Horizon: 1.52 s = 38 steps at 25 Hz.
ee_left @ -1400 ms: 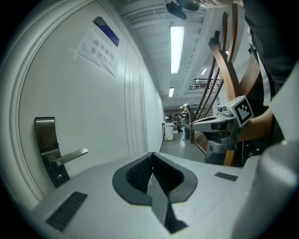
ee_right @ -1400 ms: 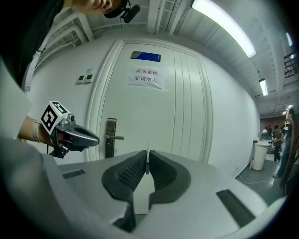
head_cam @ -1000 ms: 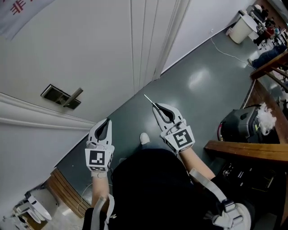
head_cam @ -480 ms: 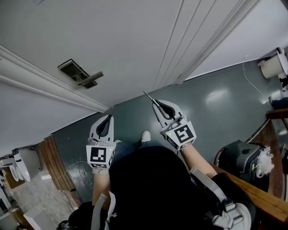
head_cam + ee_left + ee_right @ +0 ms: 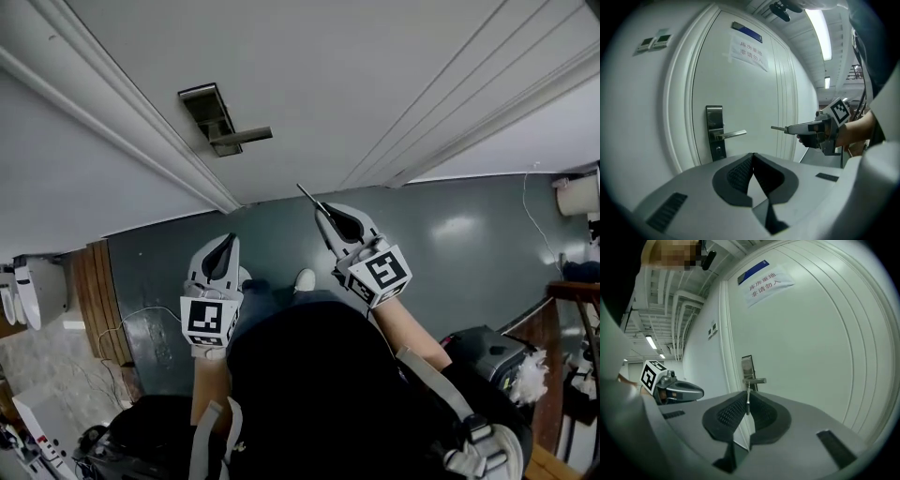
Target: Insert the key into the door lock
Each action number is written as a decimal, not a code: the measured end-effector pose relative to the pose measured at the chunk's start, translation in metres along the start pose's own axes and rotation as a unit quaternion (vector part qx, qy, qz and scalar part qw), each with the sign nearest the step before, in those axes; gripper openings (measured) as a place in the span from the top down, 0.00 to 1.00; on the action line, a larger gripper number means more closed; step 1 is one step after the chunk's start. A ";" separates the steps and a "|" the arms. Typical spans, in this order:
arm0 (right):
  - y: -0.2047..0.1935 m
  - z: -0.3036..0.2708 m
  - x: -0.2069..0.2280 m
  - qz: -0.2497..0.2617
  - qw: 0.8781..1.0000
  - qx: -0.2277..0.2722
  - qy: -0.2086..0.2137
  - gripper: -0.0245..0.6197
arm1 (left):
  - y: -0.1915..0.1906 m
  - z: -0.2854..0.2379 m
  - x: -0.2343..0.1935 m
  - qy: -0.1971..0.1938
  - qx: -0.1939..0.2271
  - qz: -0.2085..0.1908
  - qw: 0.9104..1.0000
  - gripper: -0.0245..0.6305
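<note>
The door lock (image 5: 211, 117) is a dark metal plate with a lever handle (image 5: 246, 137) on the white door (image 5: 375, 84). My right gripper (image 5: 322, 212) is shut on a thin metal key (image 5: 307, 195) that sticks out past its tips toward the door, still well short of the lock. In the right gripper view the key (image 5: 748, 404) stands between the pads, in line with the handle (image 5: 755, 380). My left gripper (image 5: 228, 240) is shut and empty, lower left of the right one. The left gripper view shows the lock plate (image 5: 715, 131), the keyhole (image 5: 717, 150) and the key (image 5: 777, 127).
A paper sign (image 5: 749, 49) hangs high on the door. Wall switches (image 5: 654, 41) sit left of the door frame. The grey floor (image 5: 469, 225) lies below, with a white bin (image 5: 578, 195) at the right, a black bag (image 5: 478, 347) and the person's shoe (image 5: 305, 279).
The head view has swung toward the door, so the lock has moved up and right in it. Both grippers keep their places, and the right one still holds the key.
</note>
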State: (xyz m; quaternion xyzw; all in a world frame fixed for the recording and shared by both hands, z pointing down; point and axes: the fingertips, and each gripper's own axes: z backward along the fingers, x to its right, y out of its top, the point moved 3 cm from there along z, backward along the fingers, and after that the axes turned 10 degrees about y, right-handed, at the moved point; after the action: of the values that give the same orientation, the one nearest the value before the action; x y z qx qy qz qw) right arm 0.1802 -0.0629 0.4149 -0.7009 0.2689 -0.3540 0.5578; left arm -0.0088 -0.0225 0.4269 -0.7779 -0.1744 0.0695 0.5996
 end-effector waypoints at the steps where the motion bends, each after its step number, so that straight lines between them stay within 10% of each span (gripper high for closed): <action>1: 0.000 -0.007 -0.004 -0.006 1.000 -0.001 0.004 0.91 | -0.002 0.003 -0.005 0.002 -0.001 -0.001 1.000 0.95; 21: -0.049 -0.167 -0.027 -0.202 0.979 0.024 -0.006 0.91 | -0.046 0.013 -0.159 -0.006 -0.016 0.012 1.000 0.95; 38: -0.085 -0.230 -0.011 -0.404 0.900 0.159 -0.046 0.91 | -0.075 0.001 -0.212 -0.050 -0.033 -0.006 0.998 0.95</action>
State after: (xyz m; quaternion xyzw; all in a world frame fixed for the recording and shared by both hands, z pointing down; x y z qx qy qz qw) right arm -0.0111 -0.1711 0.5247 -0.6666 -0.1232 -0.5546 0.4826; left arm -0.2204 -0.0801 0.4772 -0.7916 -0.2112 0.0984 0.5649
